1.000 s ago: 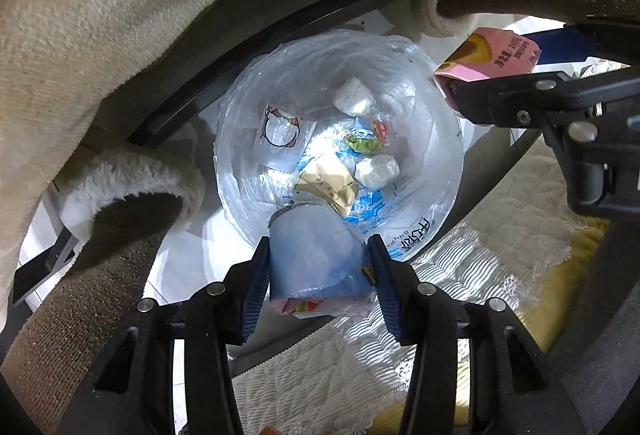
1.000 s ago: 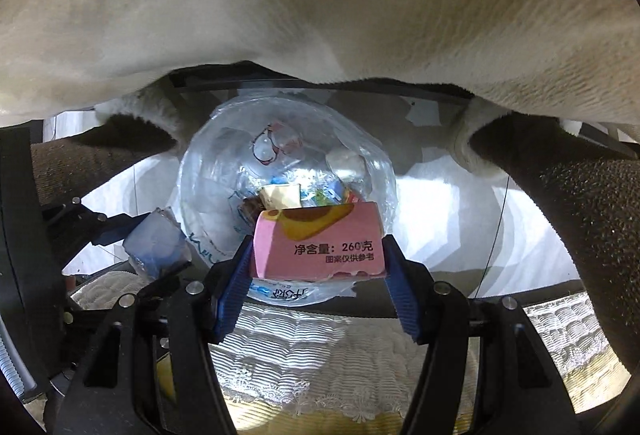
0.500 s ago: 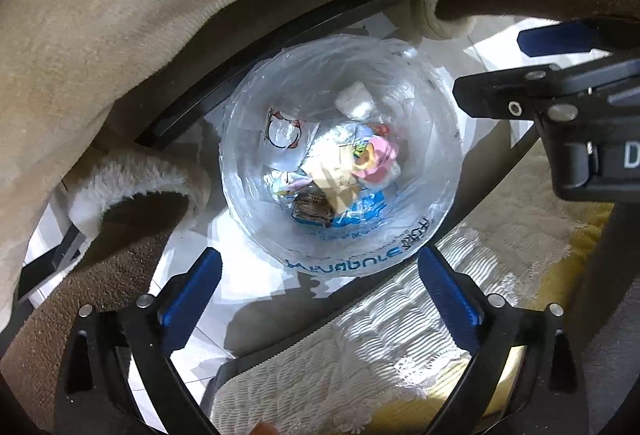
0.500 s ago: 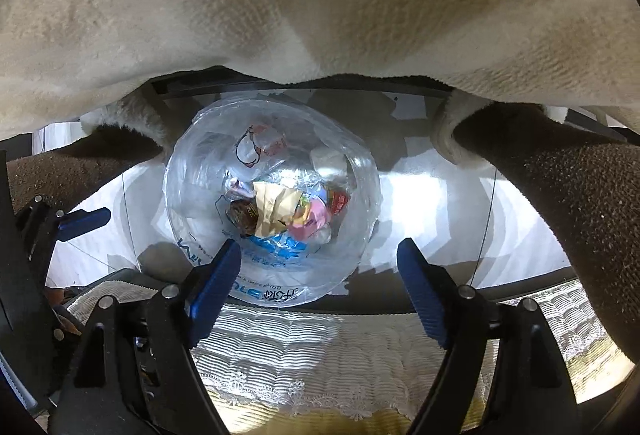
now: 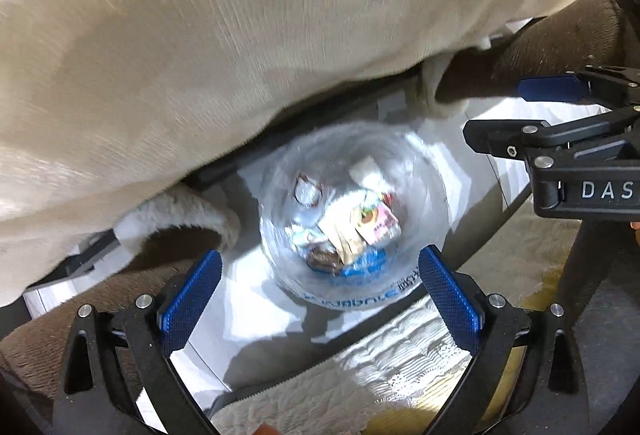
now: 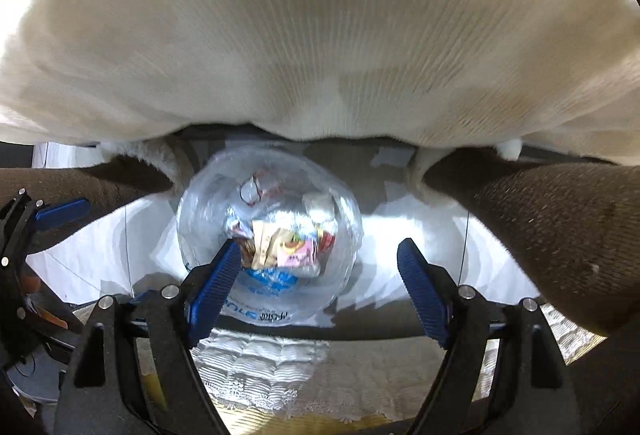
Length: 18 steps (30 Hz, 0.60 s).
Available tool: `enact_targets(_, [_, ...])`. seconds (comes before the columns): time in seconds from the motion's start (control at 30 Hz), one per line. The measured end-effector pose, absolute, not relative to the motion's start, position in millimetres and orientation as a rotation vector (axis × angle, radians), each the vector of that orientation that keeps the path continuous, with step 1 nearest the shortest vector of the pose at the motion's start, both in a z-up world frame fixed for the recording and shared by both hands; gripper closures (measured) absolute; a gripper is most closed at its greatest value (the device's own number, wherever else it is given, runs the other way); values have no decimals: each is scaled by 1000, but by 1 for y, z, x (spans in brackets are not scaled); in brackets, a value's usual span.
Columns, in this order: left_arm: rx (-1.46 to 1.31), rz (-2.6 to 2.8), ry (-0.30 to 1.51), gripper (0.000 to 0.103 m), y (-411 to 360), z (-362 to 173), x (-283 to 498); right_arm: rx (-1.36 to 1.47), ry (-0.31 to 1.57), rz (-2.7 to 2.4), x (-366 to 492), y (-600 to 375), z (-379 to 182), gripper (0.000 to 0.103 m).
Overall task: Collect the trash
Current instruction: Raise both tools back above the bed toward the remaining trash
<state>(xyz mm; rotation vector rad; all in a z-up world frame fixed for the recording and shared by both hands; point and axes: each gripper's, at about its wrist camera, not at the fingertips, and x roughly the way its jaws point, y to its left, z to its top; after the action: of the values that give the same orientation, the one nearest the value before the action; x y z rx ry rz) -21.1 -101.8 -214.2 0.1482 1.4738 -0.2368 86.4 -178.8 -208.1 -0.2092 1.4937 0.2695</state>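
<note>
Both my left gripper (image 5: 318, 293) and my right gripper (image 6: 318, 289) hang with fingers spread wide and empty above the clear plastic-lined round bin (image 5: 424, 171) on the white floor (image 5: 240, 299). The trash, a heap of crumpled wrappers with a pink packet (image 6: 298, 253) on top, lies inside it. The thin liner looks light, so I judge that a careless swing of my blue-padded fingers (image 6: 212, 289) could snag its rim and tip it. The cream fleece blanket (image 6: 320, 23) droops close overhead; brushing it could drag fabric into the opening.

Blue-padded black tool (image 5: 318, 285), clear blue-printed bin bag (image 5: 424, 171), cream blanket (image 5: 240, 35)
</note>
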Motion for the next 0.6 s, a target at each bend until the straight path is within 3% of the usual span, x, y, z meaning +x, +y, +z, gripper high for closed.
enact_targets(0.6, [98, -227, 1184, 6, -96, -154, -27, -152, 1142, 346, 70, -185, -128, 24])
